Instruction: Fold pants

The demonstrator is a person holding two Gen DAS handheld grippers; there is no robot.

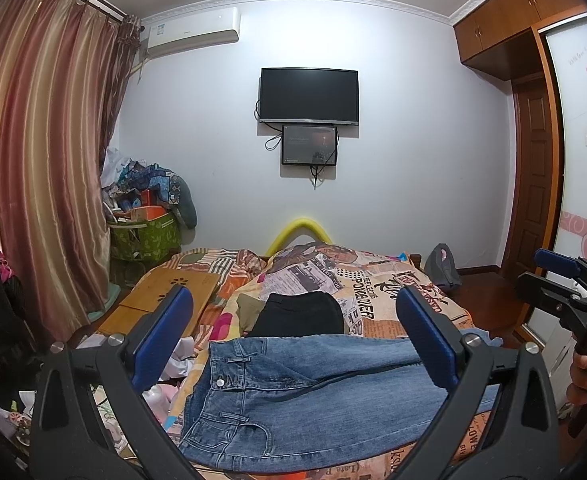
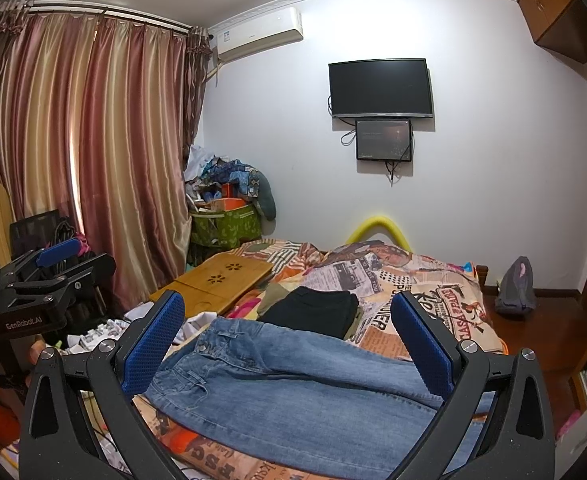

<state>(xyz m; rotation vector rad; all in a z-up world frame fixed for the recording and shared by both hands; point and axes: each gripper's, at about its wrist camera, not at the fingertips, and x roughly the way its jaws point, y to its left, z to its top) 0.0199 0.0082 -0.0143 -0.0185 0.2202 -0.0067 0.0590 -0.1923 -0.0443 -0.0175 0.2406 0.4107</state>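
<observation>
The bed fills the lower frame, jeans flat across it at bottom centre. Both grippers, left and right, hover with jaws apart, empty; take waistband and hem squarely.

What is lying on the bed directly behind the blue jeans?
Behind the blue jeans lies a folded black garment on the printed bedcover, with an olive piece showing beneath it. What that piece is, and the bedcover under the jeans, stay hidden.
</observation>
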